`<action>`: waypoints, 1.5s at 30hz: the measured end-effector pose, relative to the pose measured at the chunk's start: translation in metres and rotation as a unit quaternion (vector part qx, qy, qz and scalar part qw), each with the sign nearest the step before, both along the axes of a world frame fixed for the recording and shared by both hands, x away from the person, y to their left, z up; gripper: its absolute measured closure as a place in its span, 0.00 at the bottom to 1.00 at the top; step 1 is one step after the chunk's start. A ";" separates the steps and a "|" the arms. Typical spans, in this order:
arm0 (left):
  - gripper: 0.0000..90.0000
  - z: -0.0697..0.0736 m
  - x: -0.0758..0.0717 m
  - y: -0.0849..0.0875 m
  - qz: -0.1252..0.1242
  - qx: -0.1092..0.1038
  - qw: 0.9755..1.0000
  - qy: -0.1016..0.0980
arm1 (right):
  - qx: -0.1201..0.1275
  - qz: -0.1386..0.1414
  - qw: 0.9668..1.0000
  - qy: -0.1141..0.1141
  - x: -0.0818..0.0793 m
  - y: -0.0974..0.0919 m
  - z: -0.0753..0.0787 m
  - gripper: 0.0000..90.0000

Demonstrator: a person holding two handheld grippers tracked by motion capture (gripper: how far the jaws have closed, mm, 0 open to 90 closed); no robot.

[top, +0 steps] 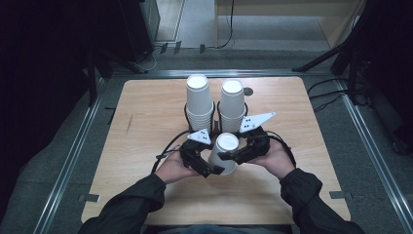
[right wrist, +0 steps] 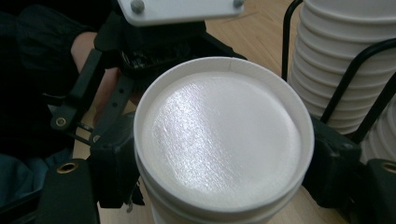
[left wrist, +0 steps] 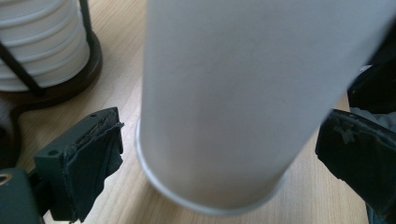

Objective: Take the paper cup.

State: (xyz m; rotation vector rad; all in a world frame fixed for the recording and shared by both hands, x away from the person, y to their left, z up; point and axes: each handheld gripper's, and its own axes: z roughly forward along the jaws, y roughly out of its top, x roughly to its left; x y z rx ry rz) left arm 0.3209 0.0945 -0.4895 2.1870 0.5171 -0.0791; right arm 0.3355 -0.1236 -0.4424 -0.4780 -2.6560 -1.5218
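Note:
An upside-down white paper cup (top: 226,144) stands on the wooden table (top: 146,122), in front of two cup stacks. My left gripper (top: 210,169) is open around its lower part. In the left gripper view the cup (left wrist: 224,93) sits between the jaws, with a thin gap at the left pad (left wrist: 93,154). My right gripper (top: 233,156) is shut on the cup near its top. In the right gripper view the jaws of this gripper (right wrist: 224,163) press both sides of the cup (right wrist: 219,140), and a second rim shows just below. The other gripper (right wrist: 154,42) is behind it.
Two tall stacks of upside-down white cups, left (top: 199,97) and right (top: 232,100), stand in black wire holders (left wrist: 88,60) right behind the grippers. The right stack (right wrist: 345,60) is very close to my right gripper. Bare tabletop lies on both sides and in front.

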 end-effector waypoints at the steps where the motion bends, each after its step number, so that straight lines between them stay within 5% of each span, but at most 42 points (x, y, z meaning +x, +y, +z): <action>1: 0.01 0.000 0.000 -0.001 0.000 -0.001 1.000 0.000 | 0.002 0.002 1.000 0.001 0.000 0.000 0.001 0.27; 5: 0.01 0.000 -0.002 -0.001 -0.005 -0.004 1.000 -0.003 | 0.016 0.005 1.000 0.000 -0.003 0.001 0.006 0.27; 10: 0.13 0.008 -0.006 -0.001 -0.026 -0.020 0.999 -0.035 | 0.038 0.007 0.999 0.014 -0.001 -0.002 0.008 0.27; 29: 0.25 0.020 -0.004 0.004 -0.028 -0.004 0.999 -0.038 | 0.053 0.012 0.998 0.036 0.003 -0.009 0.007 0.21; 37: 0.25 0.032 -0.001 0.020 -0.008 0.001 0.999 -0.032 | 0.026 0.017 0.999 0.041 0.005 -0.017 0.007 0.19; 45: 0.24 0.039 -0.001 0.034 -0.004 0.055 0.998 -0.020 | -0.031 0.020 0.999 0.025 0.002 -0.020 -0.003 0.21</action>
